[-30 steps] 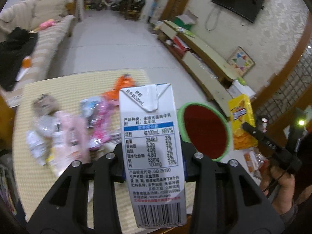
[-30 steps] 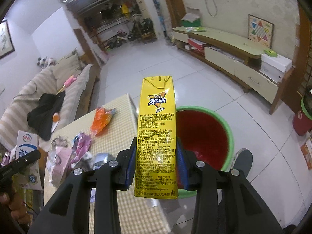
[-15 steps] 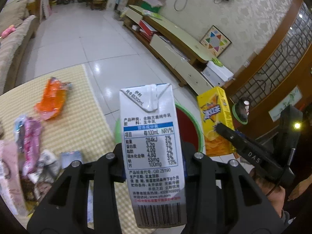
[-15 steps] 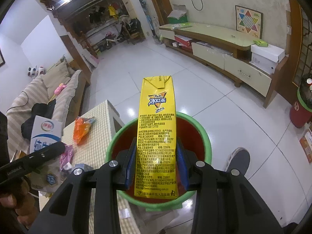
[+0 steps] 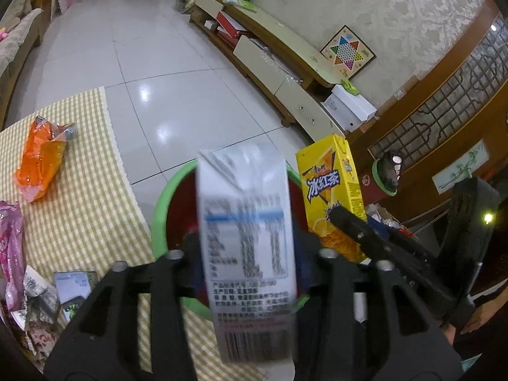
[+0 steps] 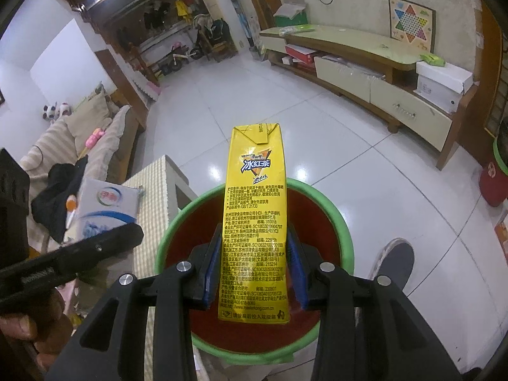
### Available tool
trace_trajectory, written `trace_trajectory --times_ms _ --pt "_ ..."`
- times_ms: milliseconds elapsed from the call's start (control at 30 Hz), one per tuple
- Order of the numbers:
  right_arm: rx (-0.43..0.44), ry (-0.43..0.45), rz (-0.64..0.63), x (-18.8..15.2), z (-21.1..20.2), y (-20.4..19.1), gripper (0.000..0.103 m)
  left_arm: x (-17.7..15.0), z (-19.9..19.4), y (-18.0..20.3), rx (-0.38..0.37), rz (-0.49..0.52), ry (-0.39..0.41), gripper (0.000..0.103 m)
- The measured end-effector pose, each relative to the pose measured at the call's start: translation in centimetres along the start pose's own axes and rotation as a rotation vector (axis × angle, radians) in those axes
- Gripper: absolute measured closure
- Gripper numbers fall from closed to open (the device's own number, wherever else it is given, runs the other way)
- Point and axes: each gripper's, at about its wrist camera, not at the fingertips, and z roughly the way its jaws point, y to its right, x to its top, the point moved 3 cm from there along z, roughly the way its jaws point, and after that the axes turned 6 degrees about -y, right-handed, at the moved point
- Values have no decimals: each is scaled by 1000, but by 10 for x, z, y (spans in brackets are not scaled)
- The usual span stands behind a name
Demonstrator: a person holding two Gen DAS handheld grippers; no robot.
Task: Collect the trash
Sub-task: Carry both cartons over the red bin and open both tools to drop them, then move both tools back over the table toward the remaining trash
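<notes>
Bin: the green-rimmed red bin [image 6: 344, 238] stands on the floor against the edge of the checked bench [image 5: 82, 190]; a second ago it lay well ahead of both grippers, and now both cartons hang over its mouth.
Left gripper: the left gripper [image 5: 244, 254] points down over the bin, its fingers [image 5: 190, 254] opening; a gap shows on either side of the milk carton [image 5: 247, 247], which they clamped a second ago.
Milk carton: white with a blue band, blurred in the left wrist view where it was sharp half a second ago, still between the fingers and above the bin's red inside.
Right gripper: the right gripper [image 6: 254, 266] is also over the bin, its blue-padded fingers [image 6: 211, 270] easing apart; the pads stand just clear of the yellow tea carton [image 6: 255, 222] they earlier pressed.
Tea carton: upright, its lower end inside the bin's rim line as seen from the right wrist.
Bench: an orange wrapper [image 5: 41, 162] and pink wrappers [image 5: 11, 250] lie on the cloth, left of the bin; more litter sits at the near corner.
Person: a hand [image 6: 28, 327] grips the left tool's handle; a shoe [image 6: 395, 263] rests on the tiles right of the bin.
</notes>
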Motion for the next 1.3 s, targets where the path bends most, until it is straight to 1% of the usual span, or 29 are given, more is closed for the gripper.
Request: trace_trajectory --times_ms 33,67,100,133,167,200,233,267,300,367,400,567,633,800,967,1100,1300 --pt "-10 1 -8 0 1 0 63 1 0 -1 -3 -10 7 40" --pt "-14 2 -11 0 2 0 56 2 -1 -3 -5 -22 13 34" --pt "-13 4 -9 0 2 0 52 3 -2 -6 -7 -29 17 30" --pt "-14 6 -6 0 2 0 46 3 -5 -7 -8 -36 23 28" --pt "-17 7 -4 0 3 1 39 4 -8 -9 -9 -42 30 25" --pt "-17 9 -1 -1 3 1 36 5 -11 -12 -10 -49 38 20" --pt "-19 11 1 -2 2 1 30 6 -15 -15 -10 -52 46 18" --pt "-25 14 2 -4 1 1 26 6 -21 -17 -7 -54 56 14" --pt "-30 14 1 -5 0 0 24 4 -27 -22 3 -53 67 11" --pt "-38 14 -3 -7 -2 -2 18 1 -41 -24 37 -42 94 7" --pt "-40 15 -5 -8 -3 -4 17 -2 -47 -25 53 -36 105 6" --pt "-45 14 -23 -13 -10 -19 10 -17 -80 -27 128 -18 144 6" --pt "-41 18 -34 -17 -17 -30 9 -27 -94 -34 165 -23 153 6" --pt "-30 32 -79 -30 -32 -66 7 -52 -127 -55 228 -56 164 6" --pt "-18 56 -145 -47 -47 -113 7 -86 -170 -81 277 -103 198 5" --pt "15 65 -197 -65 -55 -156 7 -112 -209 -101 322 -138 240 5" --pt "63 52 -282 -90 -57 -218 7 -147 -252 -132 362 -196 285 6"
